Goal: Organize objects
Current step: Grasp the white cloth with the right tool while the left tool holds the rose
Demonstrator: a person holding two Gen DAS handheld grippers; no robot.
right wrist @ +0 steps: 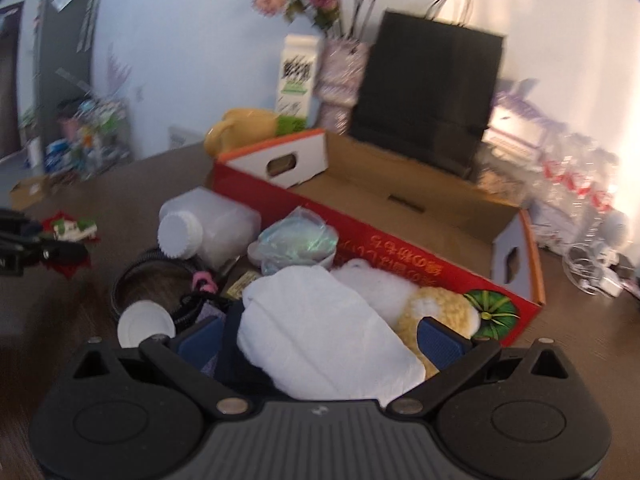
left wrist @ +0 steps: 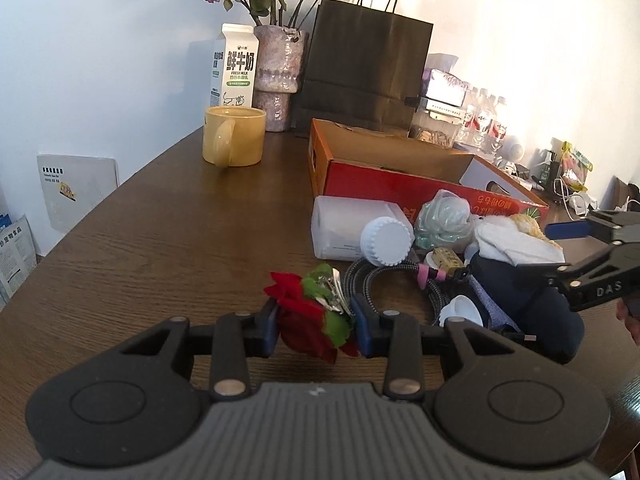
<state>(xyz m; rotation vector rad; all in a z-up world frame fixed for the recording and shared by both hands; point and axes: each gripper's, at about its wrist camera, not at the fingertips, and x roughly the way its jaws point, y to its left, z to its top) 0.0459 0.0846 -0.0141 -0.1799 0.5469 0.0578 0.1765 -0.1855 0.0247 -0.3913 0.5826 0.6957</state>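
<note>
My left gripper (left wrist: pixel 317 320) is shut on a red fabric flower with green leaves and a metal clip (left wrist: pixel 300 322), low over the brown table (left wrist: pixel 160 240). The same flower (right wrist: pixel 68 236) shows at the far left of the right wrist view. My right gripper (right wrist: pixel 320 340) stands open over a folded white cloth (right wrist: pixel 320 320), its blue pads (right wrist: pixel 442 344) on either side and not pressing it. The cloth tops a pile in front of an open red cardboard box (right wrist: pixel 400 240): a cream plush toy (right wrist: pixel 440 308), a white capped bottle (left wrist: pixel 348 228), a bagged bowl (left wrist: pixel 444 216) and a black braided cable (left wrist: pixel 368 276).
A yellow mug (left wrist: pixel 234 136), a milk carton (left wrist: pixel 236 68), a vase of dried roses (left wrist: pixel 280 76) and a black paper bag (left wrist: pixel 364 64) stand along the back wall. Water bottles (left wrist: pixel 484 120) and cables crowd the back right. Bare tabletop lies to the left.
</note>
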